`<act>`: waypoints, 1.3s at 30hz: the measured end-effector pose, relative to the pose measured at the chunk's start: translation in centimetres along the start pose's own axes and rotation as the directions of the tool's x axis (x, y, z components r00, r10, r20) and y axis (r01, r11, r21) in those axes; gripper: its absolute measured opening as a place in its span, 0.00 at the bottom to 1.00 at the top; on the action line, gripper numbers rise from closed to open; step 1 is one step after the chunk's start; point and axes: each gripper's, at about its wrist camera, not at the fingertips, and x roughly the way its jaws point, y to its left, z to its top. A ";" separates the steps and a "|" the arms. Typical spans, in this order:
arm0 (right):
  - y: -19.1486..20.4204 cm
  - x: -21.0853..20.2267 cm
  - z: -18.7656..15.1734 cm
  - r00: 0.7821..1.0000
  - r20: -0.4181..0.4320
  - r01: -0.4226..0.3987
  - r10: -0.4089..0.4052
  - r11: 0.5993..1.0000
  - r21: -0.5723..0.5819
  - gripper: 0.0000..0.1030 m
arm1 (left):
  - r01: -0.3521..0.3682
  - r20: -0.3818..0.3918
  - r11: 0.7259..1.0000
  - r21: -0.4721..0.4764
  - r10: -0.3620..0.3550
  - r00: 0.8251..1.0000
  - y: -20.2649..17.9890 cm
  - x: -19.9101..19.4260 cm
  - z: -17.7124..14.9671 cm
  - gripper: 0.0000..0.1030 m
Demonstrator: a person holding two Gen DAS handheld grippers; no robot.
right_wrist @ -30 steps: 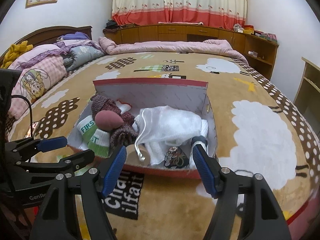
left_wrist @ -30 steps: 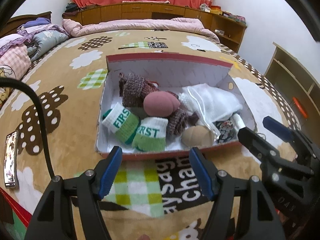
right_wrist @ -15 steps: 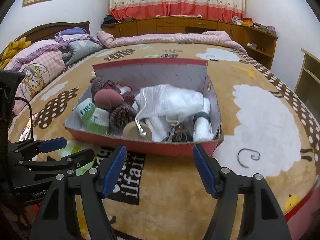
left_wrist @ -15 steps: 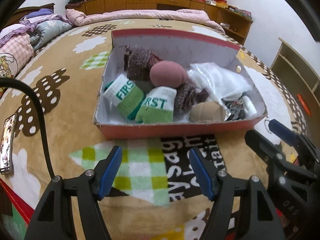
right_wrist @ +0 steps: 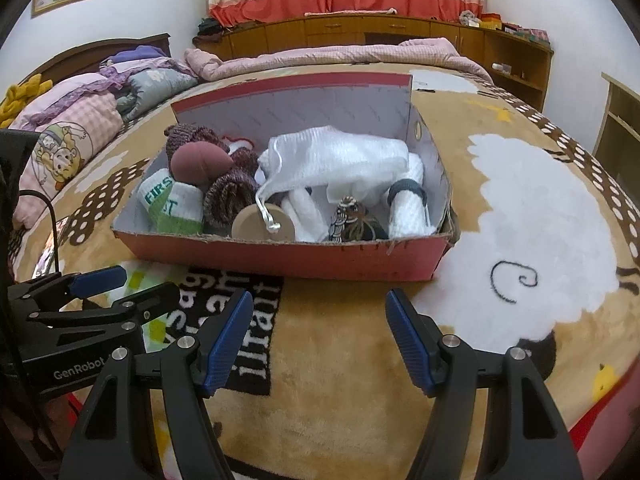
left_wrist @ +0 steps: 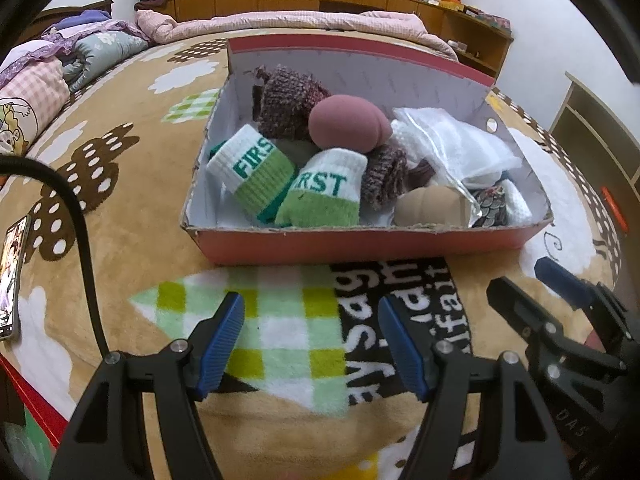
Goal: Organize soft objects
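A red cardboard box (left_wrist: 360, 242) (right_wrist: 280, 258) stands on the bed blanket, filled with soft things: two green-and-white "FIRST" socks (left_wrist: 320, 196) (right_wrist: 172, 204), maroon knitted pieces (left_wrist: 288, 100), a dusty-pink pad (left_wrist: 348, 126) (right_wrist: 200, 160), a tan pad (left_wrist: 428, 204) (right_wrist: 260, 224), a white mesh bag (left_wrist: 452, 148) (right_wrist: 340, 164) and a rolled white cloth (right_wrist: 406, 212). My left gripper (left_wrist: 312, 344) is open and empty, in front of the box. My right gripper (right_wrist: 320, 340) is open and empty, beside it.
The brown patterned blanket (right_wrist: 540, 208) covers the bed. A phone (left_wrist: 12, 280) lies at the left edge. Pillows and quilts (right_wrist: 68, 136) are piled at the far left. Wooden cabinets (right_wrist: 360, 34) line the far wall; a shelf (left_wrist: 592, 132) stands at the right.
Both grippers have drawn back from the box and lowered a little, so more blanket shows before it. Both stay open and empty. The box contents have not moved.
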 end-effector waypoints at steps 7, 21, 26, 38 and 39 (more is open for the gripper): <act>-0.2 0.1 -0.1 1.000 -0.003 0.000 0.000 1.000 0.007 0.68 | 0.000 0.000 1.000 0.000 0.000 1.000 0.0 0.0 -0.1 0.71; 0.0 0.1 -0.1 1.000 -0.002 -0.004 0.004 1.000 0.007 0.68 | 0.000 0.001 1.000 -0.002 0.000 1.000 -0.1 0.0 -0.1 0.71; 0.1 0.1 -0.2 1.000 -0.003 -0.005 0.005 1.000 0.007 0.68 | -0.001 0.001 1.000 0.000 0.001 1.000 -0.2 -0.2 0.0 0.71; 0.1 0.1 -0.2 1.000 -0.002 -0.005 0.005 1.000 0.008 0.68 | -0.002 -0.001 1.000 -0.002 0.002 1.000 -0.3 -0.3 0.0 0.71; 0.1 0.1 -0.2 1.000 -0.003 -0.005 0.005 1.000 0.008 0.68 | -0.002 -0.001 1.000 -0.002 0.002 1.000 -0.3 -0.3 0.0 0.71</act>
